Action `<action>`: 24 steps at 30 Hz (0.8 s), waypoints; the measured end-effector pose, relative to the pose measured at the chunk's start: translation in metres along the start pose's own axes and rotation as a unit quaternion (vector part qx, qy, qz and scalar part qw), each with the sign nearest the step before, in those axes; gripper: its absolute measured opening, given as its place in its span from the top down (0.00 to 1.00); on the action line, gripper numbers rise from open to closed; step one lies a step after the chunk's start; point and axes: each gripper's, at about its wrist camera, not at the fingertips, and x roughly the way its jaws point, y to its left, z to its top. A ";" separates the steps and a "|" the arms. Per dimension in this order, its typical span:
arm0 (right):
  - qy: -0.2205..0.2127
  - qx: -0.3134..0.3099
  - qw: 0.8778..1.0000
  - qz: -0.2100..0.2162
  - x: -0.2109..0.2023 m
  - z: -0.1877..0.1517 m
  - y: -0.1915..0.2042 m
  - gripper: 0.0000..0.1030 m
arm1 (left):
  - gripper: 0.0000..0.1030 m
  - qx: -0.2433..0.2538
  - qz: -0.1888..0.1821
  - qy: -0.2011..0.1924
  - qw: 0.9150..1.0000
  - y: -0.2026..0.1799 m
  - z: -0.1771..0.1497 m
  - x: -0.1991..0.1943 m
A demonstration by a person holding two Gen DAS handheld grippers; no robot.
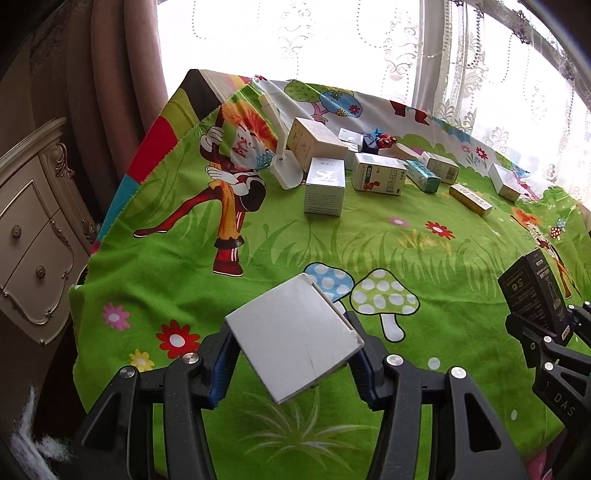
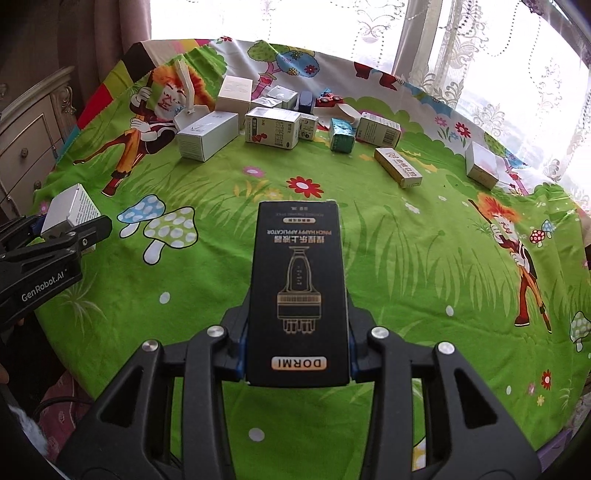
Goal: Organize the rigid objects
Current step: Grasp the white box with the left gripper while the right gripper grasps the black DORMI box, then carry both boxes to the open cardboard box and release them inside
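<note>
A cluster of boxes [image 2: 273, 127] is being kept along the far side of the table [image 2: 406, 266], before the curtained window [image 2: 295, 18]. A lamp [image 2: 188, 99] is lying at the cluster's left end. A long box [image 2: 398, 167] and another box [image 2: 481, 165] are lying apart to the right. A dresser [image 1: 33, 221] is standing left of the table.

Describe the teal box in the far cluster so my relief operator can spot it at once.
Start at the green cartoon cloth and look to the row of boxes at its far edge, below the window. Between the white medicine box with a red figure and a white barcoded box lies the teal box: small, shiny, crinkled, the only teal one.
</note>
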 end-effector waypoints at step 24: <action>-0.026 0.011 0.999 -0.041 -0.069 -0.056 -0.032 0.59 | 0.47 0.095 -0.037 -0.031 0.994 -0.070 -0.014 -0.067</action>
